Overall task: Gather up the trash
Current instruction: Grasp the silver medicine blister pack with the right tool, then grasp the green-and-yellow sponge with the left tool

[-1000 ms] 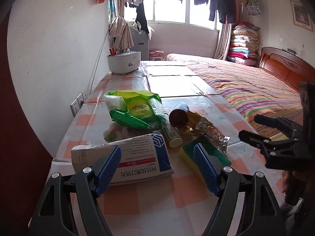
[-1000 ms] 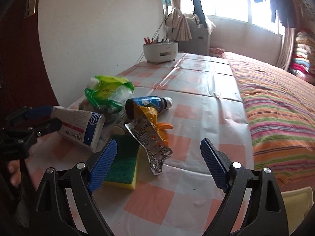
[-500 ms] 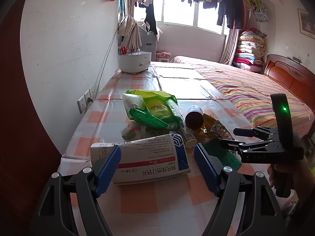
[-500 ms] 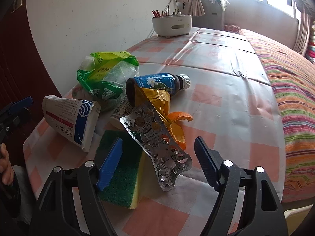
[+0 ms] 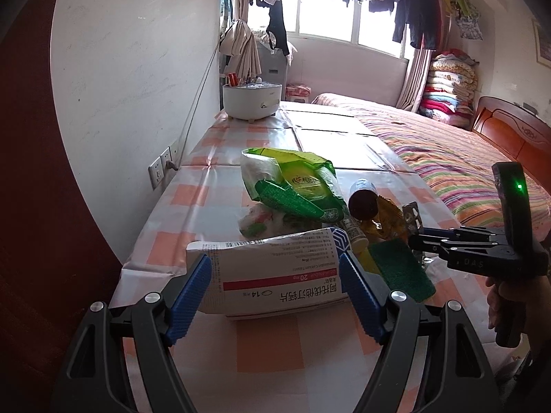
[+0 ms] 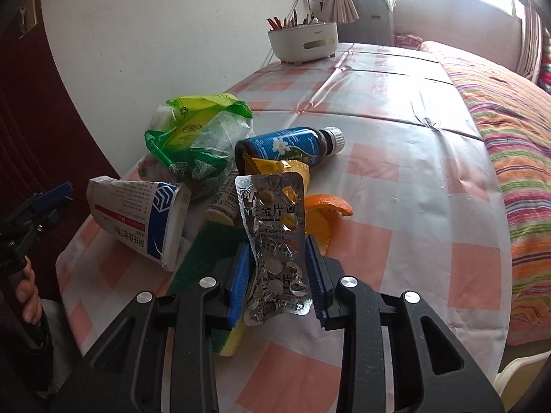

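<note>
- The spent silver blister pack (image 6: 277, 237) stands almost upright between the blue pads of the right gripper (image 6: 277, 275); the jaws have narrowed onto its lower half, and the pads look to be touching its crumpled edges, so it appears pinched there.
- Its upper end leans against a yellow wrapper (image 6: 279, 168), with a curl of orange peel (image 6: 327, 210) just to the right on the cloth.
- Under and left of the right gripper lies a green-topped yellow sponge (image 6: 206, 251), partly covered by the gripper's body.
- Behind the wrapper a brown medicine bottle (image 6: 292, 146) with a blue label lies on its side, cap pointing right.
- A small pale bottle (image 6: 225, 199) lies between the sponge and the green plastic bag (image 6: 199, 137), which sits crumpled toward the wall.
- The white medicine box (image 5: 275, 272) with a red stripe lies at the near left of the pile, right between the wide-spread fingers of the left gripper (image 5: 275, 292); the left jaws stand open, their pads beside the box ends and clear of them.
- Everything rests on a table under a peach-and-white checked cloth (image 6: 396, 172).
- At the far end sits a white pen holder (image 6: 304, 41); a bed with a striped blanket (image 5: 458, 165) runs along the table's right side.
</note>
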